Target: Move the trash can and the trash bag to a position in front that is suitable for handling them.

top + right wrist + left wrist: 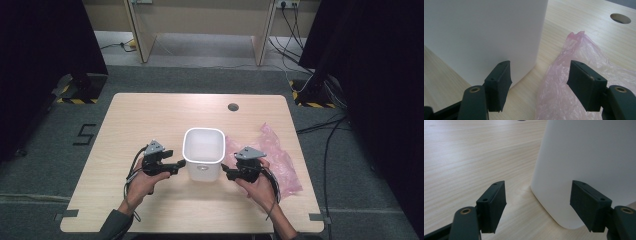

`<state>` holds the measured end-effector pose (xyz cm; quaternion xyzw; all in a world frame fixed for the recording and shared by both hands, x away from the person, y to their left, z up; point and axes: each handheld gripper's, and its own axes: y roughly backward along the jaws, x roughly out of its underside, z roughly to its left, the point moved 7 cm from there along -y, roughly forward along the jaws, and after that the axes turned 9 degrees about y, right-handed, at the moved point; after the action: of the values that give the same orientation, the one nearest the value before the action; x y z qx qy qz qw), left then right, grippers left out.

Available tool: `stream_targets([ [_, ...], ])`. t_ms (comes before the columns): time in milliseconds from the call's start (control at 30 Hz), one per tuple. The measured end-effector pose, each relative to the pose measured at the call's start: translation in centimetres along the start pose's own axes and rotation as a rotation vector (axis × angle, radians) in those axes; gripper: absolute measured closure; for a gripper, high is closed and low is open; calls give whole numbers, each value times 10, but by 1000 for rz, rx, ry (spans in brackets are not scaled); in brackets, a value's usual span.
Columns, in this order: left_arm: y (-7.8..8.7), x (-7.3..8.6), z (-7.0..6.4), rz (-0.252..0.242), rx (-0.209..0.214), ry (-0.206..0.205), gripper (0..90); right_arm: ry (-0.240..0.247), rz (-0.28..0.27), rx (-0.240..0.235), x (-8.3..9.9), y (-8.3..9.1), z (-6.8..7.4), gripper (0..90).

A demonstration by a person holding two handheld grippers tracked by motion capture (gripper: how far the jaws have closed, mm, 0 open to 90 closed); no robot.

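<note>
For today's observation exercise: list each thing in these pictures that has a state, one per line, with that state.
White bin: upright, open-topped, looks empty.
Pink plastic bag: crumpled, lying flat on the table beside the bin.
Left gripper: open, holding nothing, beside the bin.
Right gripper: open, holding nothing, over the bag's edge.

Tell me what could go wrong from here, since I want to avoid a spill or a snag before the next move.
The white bin stands empty and looks light; the left gripper, open at its corner, could shove or tip it. The right gripper, open over the pink plastic bag, might pinch only a thin fold and drag it against the bin.
</note>
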<state>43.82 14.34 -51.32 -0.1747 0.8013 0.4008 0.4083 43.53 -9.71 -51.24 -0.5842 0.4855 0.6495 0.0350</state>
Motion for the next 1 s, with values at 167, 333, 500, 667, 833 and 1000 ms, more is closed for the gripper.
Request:
stream_targets([
  [167,-1,3,-7,8,19,-12,278,2,2,-2,6,3,-2,344],
  [333,-5,7,-7,15,20,-11,271,-9,-4,-6,8,5,-4,340],
  [500,-6,7,-3,17,17,-6,270,-5,-7,-10,7,6,-2,340],
  [667,-6,8,-2,21,19,-6,270,0,-2,-17,7,7,2,326],
  [833,-5,11,0,24,16,-4,243,-10,8,-13,10,6,-1,309],
  [1000,4,21,7,26,4,-16,243,-46,17,33,14,19,-17,302],
])
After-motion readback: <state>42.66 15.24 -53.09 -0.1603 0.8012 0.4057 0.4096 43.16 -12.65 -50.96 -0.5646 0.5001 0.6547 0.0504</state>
